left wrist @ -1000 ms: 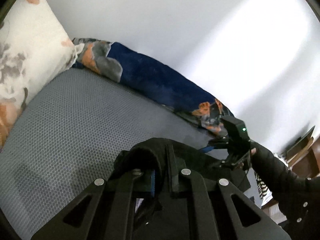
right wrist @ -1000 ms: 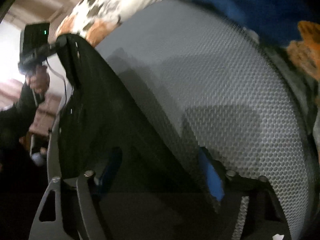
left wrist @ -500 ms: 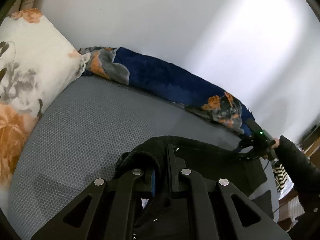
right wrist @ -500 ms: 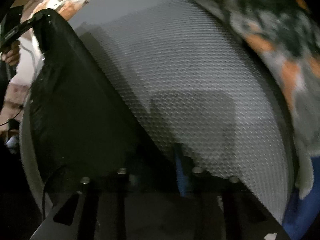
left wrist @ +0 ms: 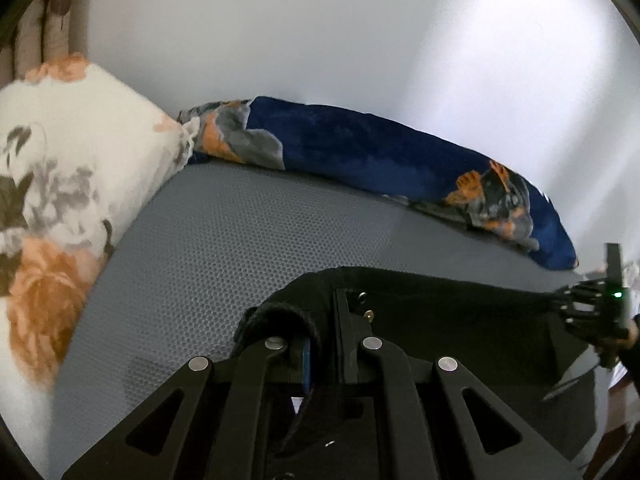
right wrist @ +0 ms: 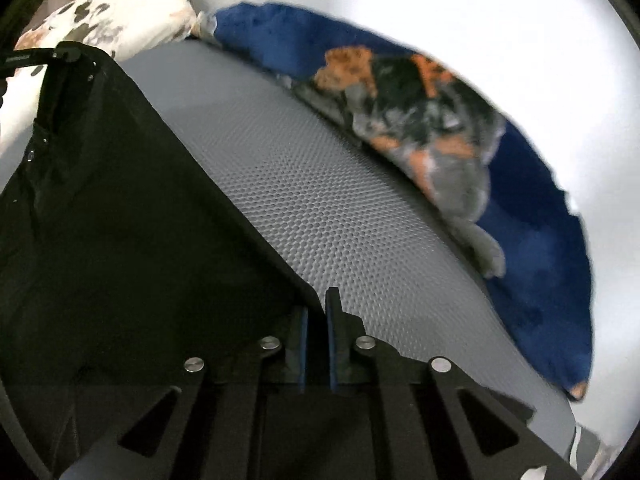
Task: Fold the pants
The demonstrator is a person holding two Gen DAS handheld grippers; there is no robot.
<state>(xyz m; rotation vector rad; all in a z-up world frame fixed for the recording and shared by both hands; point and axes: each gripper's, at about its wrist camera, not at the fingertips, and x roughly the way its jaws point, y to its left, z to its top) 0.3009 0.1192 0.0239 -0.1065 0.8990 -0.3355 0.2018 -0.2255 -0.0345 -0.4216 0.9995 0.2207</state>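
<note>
black pants (right wrist: 120, 220) hang stretched over the grey mattress (right wrist: 340, 208), long edge running from left gripper (left wrist: 320, 344) to right gripper (right wrist: 316, 320); each is clamped on one end, so neither is nearer.

A home bedroom: grey mattress (left wrist: 248, 248), floral pillow (left wrist: 60, 168), blue blanket (left wrist: 372, 156).

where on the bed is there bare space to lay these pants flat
The grey mattress is bare across its middle, bordered by the floral pillow on one side, the blue blanket along the wall and the black pants at the near edge. The near edge is crowded: pants stretched between both grippers.
</note>
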